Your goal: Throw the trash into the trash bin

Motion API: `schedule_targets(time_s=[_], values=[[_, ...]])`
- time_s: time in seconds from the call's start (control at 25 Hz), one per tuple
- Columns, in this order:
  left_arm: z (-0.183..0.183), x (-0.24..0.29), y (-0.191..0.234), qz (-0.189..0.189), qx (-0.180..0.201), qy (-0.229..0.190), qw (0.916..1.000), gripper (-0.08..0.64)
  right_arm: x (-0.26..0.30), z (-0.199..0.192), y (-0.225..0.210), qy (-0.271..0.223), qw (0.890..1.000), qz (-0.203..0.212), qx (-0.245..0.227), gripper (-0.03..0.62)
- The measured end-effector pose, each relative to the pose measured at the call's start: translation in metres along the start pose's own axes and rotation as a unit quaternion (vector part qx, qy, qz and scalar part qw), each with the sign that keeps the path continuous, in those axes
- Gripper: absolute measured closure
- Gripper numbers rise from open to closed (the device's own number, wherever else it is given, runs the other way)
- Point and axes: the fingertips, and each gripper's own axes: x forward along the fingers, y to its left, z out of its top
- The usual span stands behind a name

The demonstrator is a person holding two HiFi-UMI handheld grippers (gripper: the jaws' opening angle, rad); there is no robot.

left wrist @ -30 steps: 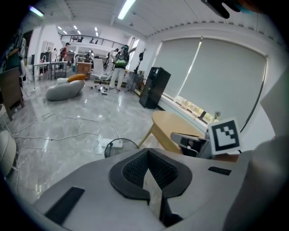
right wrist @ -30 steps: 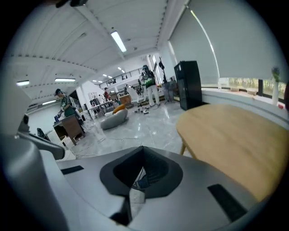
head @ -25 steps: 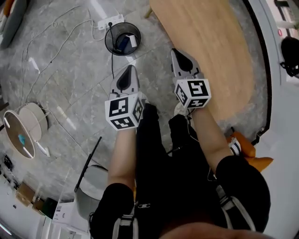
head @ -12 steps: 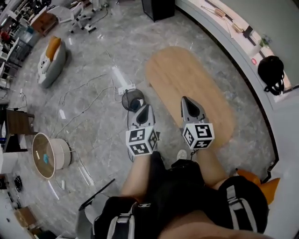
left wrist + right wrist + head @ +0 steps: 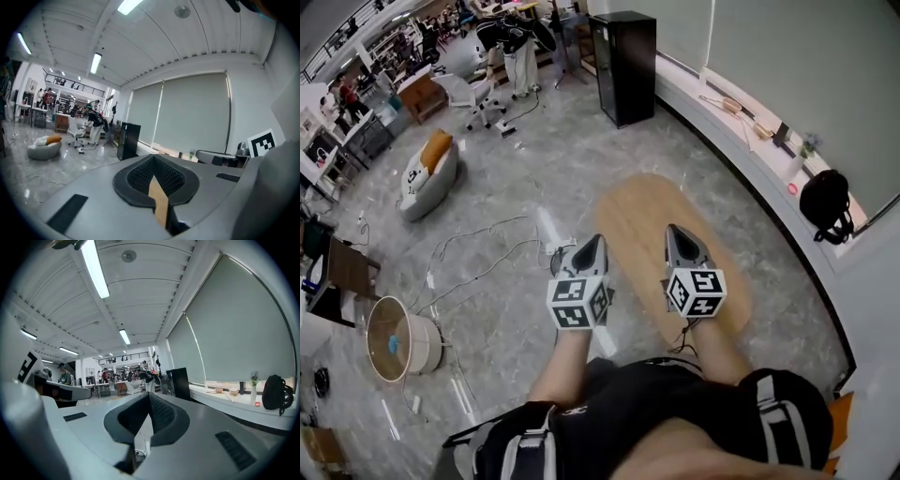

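In the head view my left gripper (image 5: 590, 241) and right gripper (image 5: 677, 232) are held up side by side, pointing forward over the floor. Both are shut with nothing between the jaws. The dark mesh trash bin (image 5: 559, 251) stands on the floor and is almost wholly hidden behind the left gripper's tip. No trash shows in either gripper. The left gripper view shows my left gripper (image 5: 153, 159) closed, aimed level at a blinded window. The right gripper view shows my right gripper (image 5: 147, 395) closed, facing down the long room.
An oval wooden table (image 5: 647, 211) lies under the right gripper. Cables (image 5: 478, 253) and a white power strip (image 5: 549, 228) trail over the floor at left, beside a round fan (image 5: 394, 339). Farther off are a beanbag (image 5: 427, 178), a black cabinet (image 5: 623, 66) and a backpack (image 5: 825, 206).
Both grippers have risen and tipped up toward level. The head view has lifted from the floor to the whole room. The bin, earlier open to view ahead of the left gripper, now sits behind it.
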Motion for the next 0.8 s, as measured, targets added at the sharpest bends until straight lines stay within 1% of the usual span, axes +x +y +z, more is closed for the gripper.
schedule_targets(time_s=[0.12,0.28,0.44,0.6,0.8], values=[[0.017,0.002,0.006,0.003,0.008,-0.010,0.9999,0.548,0.006,0.020,0.005,-0.018,1.000,0.001,-0.007,0.581],[0.037,0.008,0.009,0.009,0.015,-0.022,0.9996,0.548,0.012,0.032,0.002,-0.022,1.000,0.001,-0.010,0.581],[0.042,0.011,0.011,0.006,0.008,-0.023,0.9997,0.548,0.014,0.032,0.003,-0.020,1.000,0.003,-0.009,0.581],[0.045,0.011,0.015,0.009,0.012,-0.023,0.9996,0.548,0.016,0.029,0.006,-0.012,1.000,0.007,-0.003,0.580],[0.050,0.018,0.017,0.010,0.010,-0.023,0.9996,0.548,0.023,0.038,0.002,-0.014,1.000,0.015,0.002,0.580]])
